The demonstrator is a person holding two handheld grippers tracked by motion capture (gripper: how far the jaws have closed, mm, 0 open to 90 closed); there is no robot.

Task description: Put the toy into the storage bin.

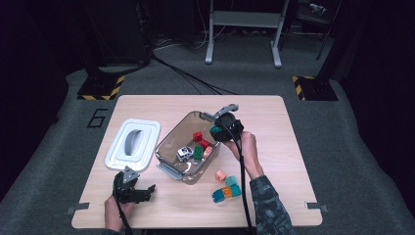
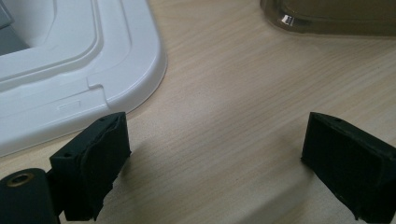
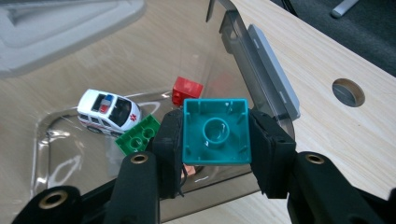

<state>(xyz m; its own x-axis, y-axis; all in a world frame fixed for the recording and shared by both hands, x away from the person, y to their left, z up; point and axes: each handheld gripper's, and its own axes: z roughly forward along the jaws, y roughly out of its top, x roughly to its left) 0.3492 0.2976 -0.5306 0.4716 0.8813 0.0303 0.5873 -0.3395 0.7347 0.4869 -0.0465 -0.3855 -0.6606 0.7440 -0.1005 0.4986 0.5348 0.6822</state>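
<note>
Looking from biggest to smallest, the wooden table (image 1: 274, 127) is seen first, with everything laid on it. Next comes the clear box (image 1: 172, 147), which is open, and the white lid (image 1: 147, 128) is laid flat beside it on the left. Inside the box a toy car (image 3: 109, 111), a green brick (image 3: 138, 134) and a red brick (image 3: 187, 90) are seen. A small pile of loose bricks (image 1: 226, 187) is left on the table near the box, not yet put away.

The teal brick (image 3: 215, 132) is pinched between the two black jaws of the right gripper (image 1: 219, 129), with its hollow side turned to the camera. It is held in the air over the far end of the box, above the other toys.

The left gripper (image 2: 219, 158) is kept low over bare wood with its jaws spread wide, and nothing is held in it. It is parked just beside the lid.

What could go wrong: the brick could be let go too close to the wall of the box, so the rim could be hit and the brick could bounce out onto the table. If it is dropped from high up, the toy car could be knocked or the brick could hop back out. The box is not held by anything, so it could be pushed along if it is bumped
</note>
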